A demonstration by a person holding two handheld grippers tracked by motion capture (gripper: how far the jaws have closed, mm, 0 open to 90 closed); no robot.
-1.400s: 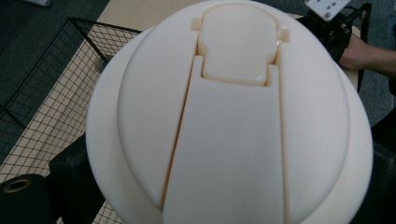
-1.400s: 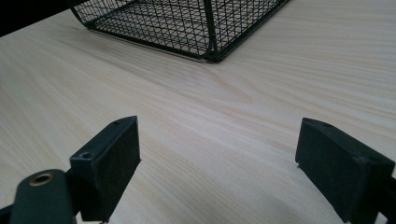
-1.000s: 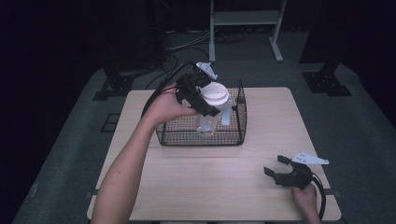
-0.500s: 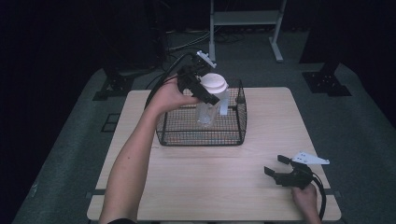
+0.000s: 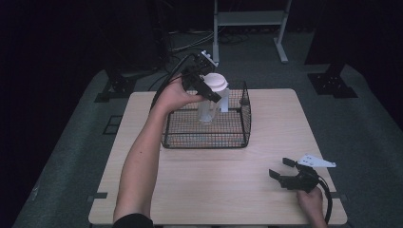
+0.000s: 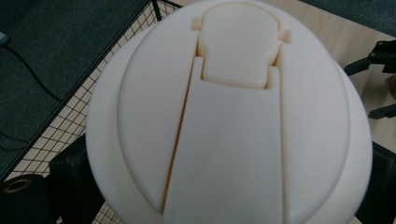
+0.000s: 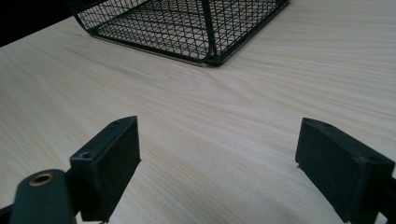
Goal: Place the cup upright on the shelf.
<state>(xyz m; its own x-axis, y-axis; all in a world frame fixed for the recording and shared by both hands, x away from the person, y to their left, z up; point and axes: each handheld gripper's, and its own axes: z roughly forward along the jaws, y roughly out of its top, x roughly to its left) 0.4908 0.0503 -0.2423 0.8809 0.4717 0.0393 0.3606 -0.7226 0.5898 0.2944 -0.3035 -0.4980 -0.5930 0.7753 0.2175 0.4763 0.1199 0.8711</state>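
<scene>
A dark room with a grey floor surrounds the pale wooden counter [image 5: 228, 190], and a white metal stand rises behind it. Toward the far side of the counter sits a black wire basket [image 5: 207, 137]. The left claw [image 5: 205, 90] is raised above the basket's back-left part and pinches a clear bottle [image 5: 208, 108] just under its cream lid [image 5: 215, 82]; the bottle hangs from the claw, its lower end down inside the basket's walls. In the left gripper view the lid [image 6: 233, 116] lies right in front of the camera, a black jaw at each lower corner. The right claw [image 5: 283, 170] rests near the counter's front-right corner, well apart from the basket, its jaws spread wide over bare wood with nothing between them.
</scene>
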